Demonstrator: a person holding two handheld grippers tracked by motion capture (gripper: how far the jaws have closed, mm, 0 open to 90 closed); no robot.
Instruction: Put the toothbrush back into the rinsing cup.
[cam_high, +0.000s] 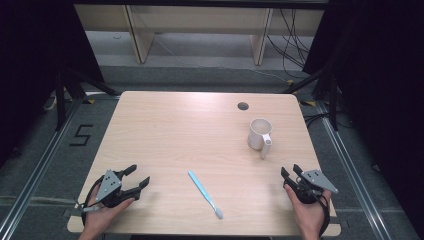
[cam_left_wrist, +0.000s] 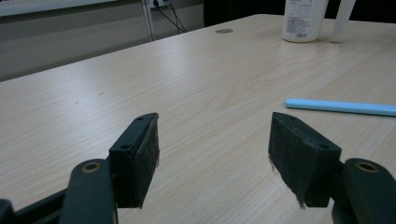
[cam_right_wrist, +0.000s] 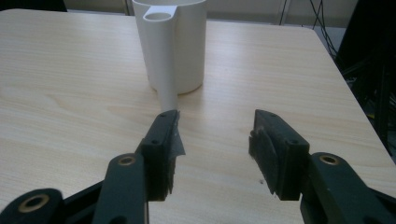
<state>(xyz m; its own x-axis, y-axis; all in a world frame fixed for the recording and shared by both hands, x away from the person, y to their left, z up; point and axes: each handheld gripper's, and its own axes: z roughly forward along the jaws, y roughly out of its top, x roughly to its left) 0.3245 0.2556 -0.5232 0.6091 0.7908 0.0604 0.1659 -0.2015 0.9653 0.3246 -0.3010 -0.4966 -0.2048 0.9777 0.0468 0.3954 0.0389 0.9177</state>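
Wooden table (cam_high: 200, 130), both of your grippers spread and holding nothing.

High view: your left gripper (cam_high: 136, 181) and right gripper (cam_high: 290, 172) rest at the near corners; a blue toothbrush (cam_high: 204, 193) lies between them, a white cup (cam_high: 259, 133) stands far right (handle tube toward you). Left gripper view: jaws wide apart, toothbrush (cam_left_wrist: 341, 107) ahead to their right. Right gripper view: jaws parted, cup (cam_right_wrist: 170, 44) just beyond them.

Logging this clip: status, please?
Left gripper open, right gripper open, both empty. Toothbrush flat mid-table; mug upright ahead of the right gripper. Nothing in the way.
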